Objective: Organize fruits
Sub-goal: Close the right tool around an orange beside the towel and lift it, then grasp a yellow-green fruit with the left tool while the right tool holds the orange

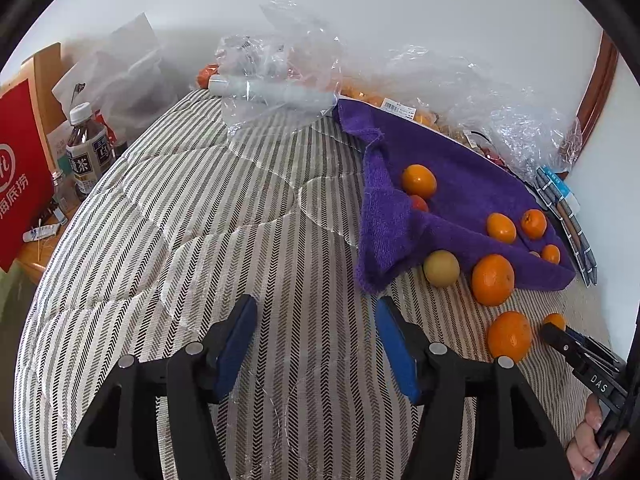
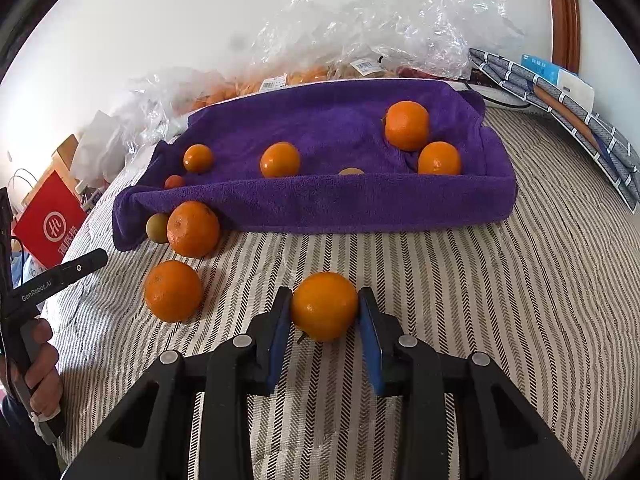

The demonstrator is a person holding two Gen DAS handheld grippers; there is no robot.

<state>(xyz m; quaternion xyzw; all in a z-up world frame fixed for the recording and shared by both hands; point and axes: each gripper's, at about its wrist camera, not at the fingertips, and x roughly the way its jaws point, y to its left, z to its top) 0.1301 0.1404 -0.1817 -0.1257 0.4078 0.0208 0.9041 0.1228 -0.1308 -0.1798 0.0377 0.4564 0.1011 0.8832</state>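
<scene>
Left wrist view: the left gripper [image 1: 316, 344] hangs open over the striped bed [image 1: 240, 208], nothing between its fingers, with oranges scattered on and beside the purple towel [image 1: 460, 184]. Right wrist view: the right gripper [image 2: 325, 320] has a small orange [image 2: 324, 306] between its blue pads, touching or nearly so. It looks light, round, firm but bruisable and apt to roll, so squeeze gently across its widest middle.

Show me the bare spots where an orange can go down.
On the towel: the stretch between the middle orange and the right pair. On the bedspread: right of the right gripper; ahead of the left gripper. Crowded: the towel's left corner, with two oranges and a pale fruit.
</scene>
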